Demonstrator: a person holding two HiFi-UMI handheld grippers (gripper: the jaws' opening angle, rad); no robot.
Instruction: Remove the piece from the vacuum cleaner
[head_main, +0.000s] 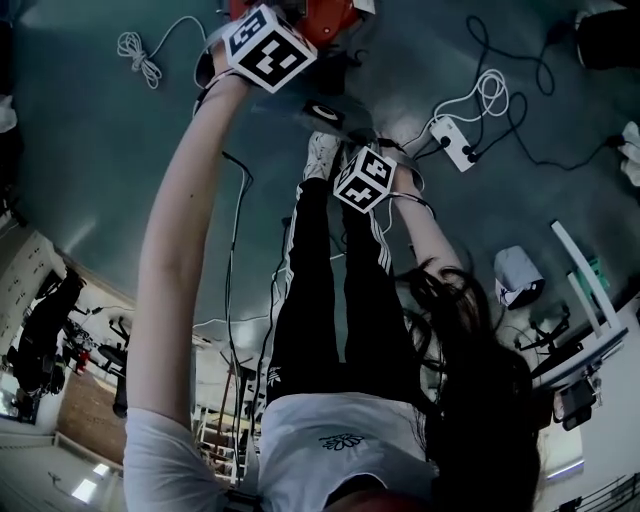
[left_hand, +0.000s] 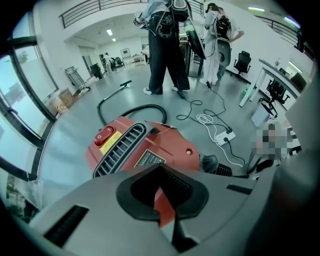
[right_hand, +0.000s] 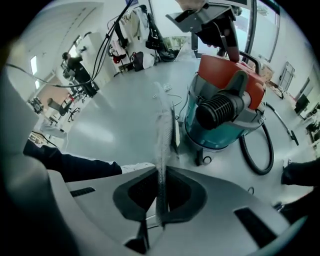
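Note:
The vacuum cleaner stands on the grey floor, with a teal drum, a red top and a black hose socket. My left gripper is over its red top, jaws closed on a thin red sliver of it. In the right gripper view the left gripper sits right at the top of the vacuum. My right gripper is shut on a thin flat grey piece, seen edge-on and held to the left of the drum, apart from it. Both marker cubes show in the head view.
A black hose loops on the floor beside the drum. A white power strip and loose cables lie nearby. The person's legs stand close to the vacuum. Other people, desks and chairs are farther back.

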